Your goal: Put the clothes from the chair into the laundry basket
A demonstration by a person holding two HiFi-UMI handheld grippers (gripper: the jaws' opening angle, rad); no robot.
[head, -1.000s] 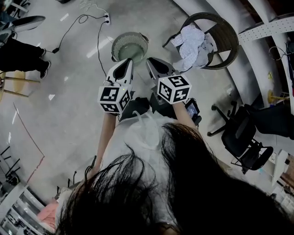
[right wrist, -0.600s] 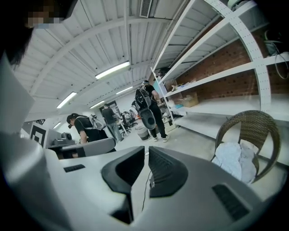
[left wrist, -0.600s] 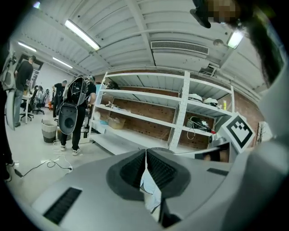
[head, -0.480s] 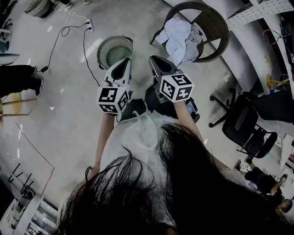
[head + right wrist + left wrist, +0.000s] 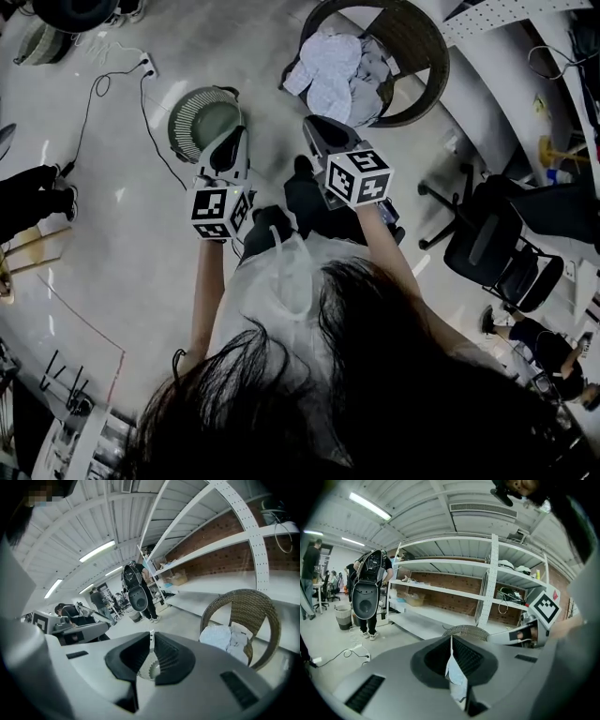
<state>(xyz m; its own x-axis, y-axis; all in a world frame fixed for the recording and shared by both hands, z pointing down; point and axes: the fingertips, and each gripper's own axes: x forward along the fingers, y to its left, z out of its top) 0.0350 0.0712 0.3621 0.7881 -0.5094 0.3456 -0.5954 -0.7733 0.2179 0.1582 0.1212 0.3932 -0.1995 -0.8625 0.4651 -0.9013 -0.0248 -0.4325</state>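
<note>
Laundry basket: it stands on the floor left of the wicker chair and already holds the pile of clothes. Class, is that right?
Not quite. The laundry basket does stand on the floor left of the wicker chair, but it looks empty. The pile of clothes lies on the chair's seat. The head view shows this.

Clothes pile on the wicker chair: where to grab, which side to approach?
Probably pinch a raised fold atop the clothes, coming from the open front of the chair: its wicker back wraps the rear and sides, and the loose heap mounds up.
</note>
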